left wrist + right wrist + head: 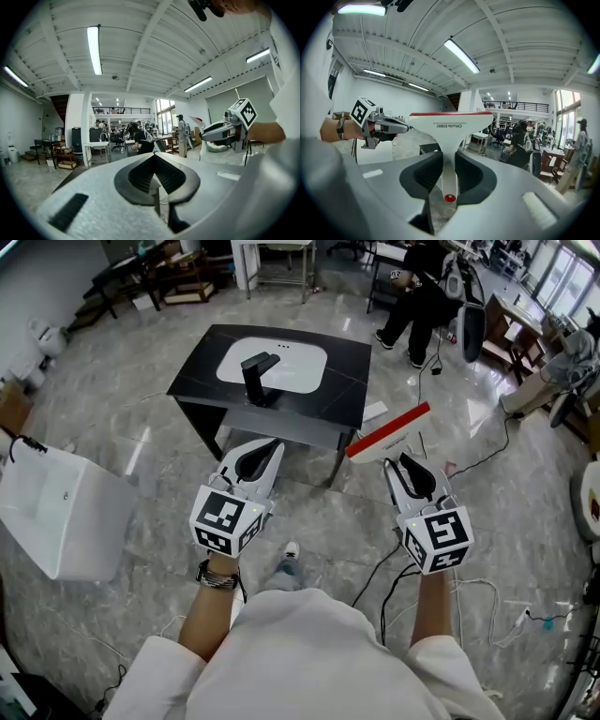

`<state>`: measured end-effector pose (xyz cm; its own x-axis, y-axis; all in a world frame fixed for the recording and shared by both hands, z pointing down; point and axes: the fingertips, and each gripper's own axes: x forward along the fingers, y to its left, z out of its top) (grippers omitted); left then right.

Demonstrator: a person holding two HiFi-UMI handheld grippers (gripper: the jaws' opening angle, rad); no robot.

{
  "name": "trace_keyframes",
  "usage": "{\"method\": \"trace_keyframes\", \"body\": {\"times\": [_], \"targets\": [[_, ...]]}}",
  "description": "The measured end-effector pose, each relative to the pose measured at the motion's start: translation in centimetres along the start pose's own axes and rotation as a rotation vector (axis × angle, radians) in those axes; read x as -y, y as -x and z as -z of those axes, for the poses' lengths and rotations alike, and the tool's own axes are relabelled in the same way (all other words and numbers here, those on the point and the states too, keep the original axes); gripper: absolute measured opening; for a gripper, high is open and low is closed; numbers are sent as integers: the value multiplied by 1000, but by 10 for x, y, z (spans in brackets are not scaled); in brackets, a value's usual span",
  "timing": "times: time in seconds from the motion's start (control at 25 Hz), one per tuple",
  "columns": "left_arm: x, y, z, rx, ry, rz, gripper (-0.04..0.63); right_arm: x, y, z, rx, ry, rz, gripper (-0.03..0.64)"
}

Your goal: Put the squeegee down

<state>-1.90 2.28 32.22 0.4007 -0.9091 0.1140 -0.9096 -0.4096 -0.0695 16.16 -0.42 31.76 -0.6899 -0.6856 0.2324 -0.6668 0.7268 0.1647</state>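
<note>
The squeegee (pixel 389 430) is white with a red blade edge, and its thin handle sits between the pads of my right gripper (pixel 410 463), which is shut on it. In the right gripper view the squeegee (pixel 450 124) stands upright in the right gripper (pixel 449 158), blade across the top. My left gripper (pixel 256 454) hangs level beside it, to the left, holding nothing. In the left gripper view the left gripper (pixel 153 158) has its pads meeting at the tips. Both grippers float above the floor, just short of a black table (pixel 349 362).
The table carries a white sink basin (pixel 302 367) and a black faucet (pixel 259 377). A white box (pixel 66 512) stands on the floor at left. Cables (pixel 389 568) run across the floor by my feet. A person (pixel 422 292) sits at the back among chairs and desks.
</note>
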Motion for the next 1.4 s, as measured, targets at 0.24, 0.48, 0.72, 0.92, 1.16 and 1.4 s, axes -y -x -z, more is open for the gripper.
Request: {"method": "trace_keyframes", "body": {"times": [0.24,0.48,0.72,0.92,1.16,1.4], "targets": [[-24,-20,2,-11,5,-11,3,10,-31,0,-13,2,-15,89],[-49,-39,3,-17,15,-20,3,19,-63,-3,-25,10,-30,89],[-70,-50,9,-30,23,-31,3,21,-90,-2,-37,9,-50,89],[-84,-59,17,-42,28,-34,3,23,-111,0,-46,9,-63,89],[-99,-70,21,-53,33,-26,3,25,-131,-2,-55,11,-71,89],[-116,-82,25,-59,37,-17,4,30,-151,-3,-65,11,-67,89]]}}
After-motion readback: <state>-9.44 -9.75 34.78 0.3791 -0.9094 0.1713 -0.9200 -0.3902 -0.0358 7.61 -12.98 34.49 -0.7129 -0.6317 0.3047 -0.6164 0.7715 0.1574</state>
